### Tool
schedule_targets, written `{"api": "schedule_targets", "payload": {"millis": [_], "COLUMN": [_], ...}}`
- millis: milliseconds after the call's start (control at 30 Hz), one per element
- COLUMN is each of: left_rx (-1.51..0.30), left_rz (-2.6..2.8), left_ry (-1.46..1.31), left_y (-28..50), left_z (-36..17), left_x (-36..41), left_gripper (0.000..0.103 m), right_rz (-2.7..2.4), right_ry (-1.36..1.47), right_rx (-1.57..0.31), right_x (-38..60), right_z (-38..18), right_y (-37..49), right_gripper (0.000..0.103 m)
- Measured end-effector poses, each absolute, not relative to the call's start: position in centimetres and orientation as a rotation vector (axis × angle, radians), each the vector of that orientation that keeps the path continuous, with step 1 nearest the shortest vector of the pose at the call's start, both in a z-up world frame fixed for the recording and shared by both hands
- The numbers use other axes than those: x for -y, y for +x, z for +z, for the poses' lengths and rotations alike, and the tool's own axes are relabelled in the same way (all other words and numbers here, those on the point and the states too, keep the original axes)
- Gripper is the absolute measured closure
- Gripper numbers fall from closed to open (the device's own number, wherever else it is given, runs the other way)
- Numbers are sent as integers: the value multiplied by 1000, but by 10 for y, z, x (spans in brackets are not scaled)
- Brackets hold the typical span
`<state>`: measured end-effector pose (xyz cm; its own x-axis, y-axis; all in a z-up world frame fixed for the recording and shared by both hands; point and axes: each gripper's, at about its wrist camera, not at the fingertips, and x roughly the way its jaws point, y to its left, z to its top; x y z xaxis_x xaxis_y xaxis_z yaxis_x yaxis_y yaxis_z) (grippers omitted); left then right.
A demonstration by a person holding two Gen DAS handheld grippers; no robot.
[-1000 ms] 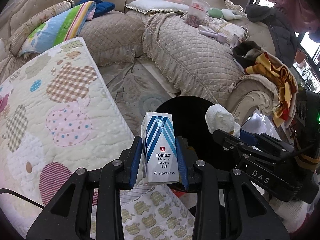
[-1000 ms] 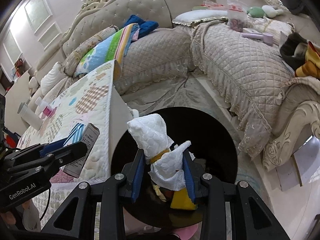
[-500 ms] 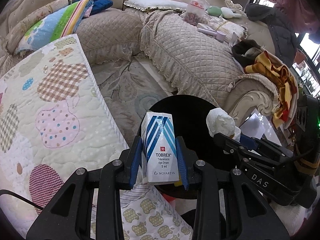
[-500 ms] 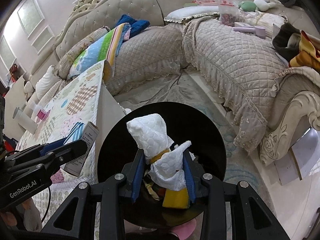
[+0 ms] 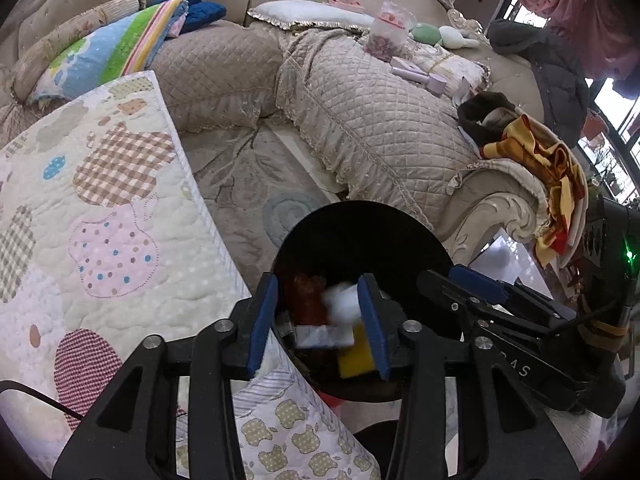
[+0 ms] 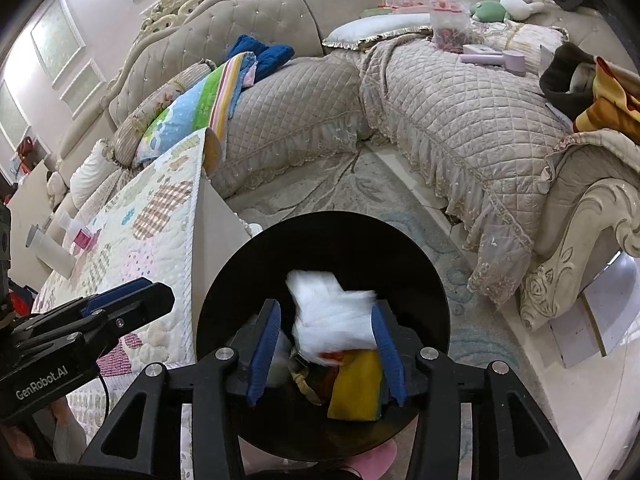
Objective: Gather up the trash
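Note:
A round black trash bin (image 5: 360, 224) stands on the floor beside the quilt-covered table; it also shows in the right wrist view (image 6: 320, 236). My left gripper (image 5: 320, 328) is open and empty above the bin. The eye-drop box (image 5: 320, 336) lies blurred inside the bin, beside a white tissue wad (image 5: 342, 302) and a yellow piece (image 5: 354, 356). My right gripper (image 6: 326, 348) is open above the bin, and the blurred white tissue wad (image 6: 332, 320) is loose between its jaws, falling onto the trash with the yellow piece (image 6: 356, 384).
A patchwork quilt covers the table (image 5: 100, 240) left of the bin. A beige quilted sofa (image 5: 380, 120) wraps around the back and right, with clothes (image 5: 540, 160) on its arm. A patterned rug (image 5: 248, 184) lies between. Bottles (image 6: 52, 252) stand on the table's far end.
Both grippers opened over the bin. The eye-drop box left the left gripper and dropped in; the tissue wad came loose from the right gripper.

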<state>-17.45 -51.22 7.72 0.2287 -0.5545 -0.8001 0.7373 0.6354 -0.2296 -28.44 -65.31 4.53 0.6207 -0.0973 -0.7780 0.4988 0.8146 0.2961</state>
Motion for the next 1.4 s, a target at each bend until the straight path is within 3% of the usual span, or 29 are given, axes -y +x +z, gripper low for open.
{"api": "schedule_targets", "payload": {"millis": [100,400,567,1400], "left_rx": [-980,-819,-748,-553], "left_rz": [-887,-837,-787,-775], "left_ry": [196,201,182,115], "left_y": [-174,-187,-193,-224], "left_z": [82,117,138,199], "left_x": [505,467,441,366], "left_gripper": [51,51,51,51], "right_rz": [-357,-411,-448,-539], "right_ry": [520,427,380,208], "right_rx": [-827,-765,-695,-497], "right_x": [650,623,605,533], "right_z": [48,78,105,187], "right_y": [-285,-294,-302,-335], "right_gripper": [57,55,38,31]}}
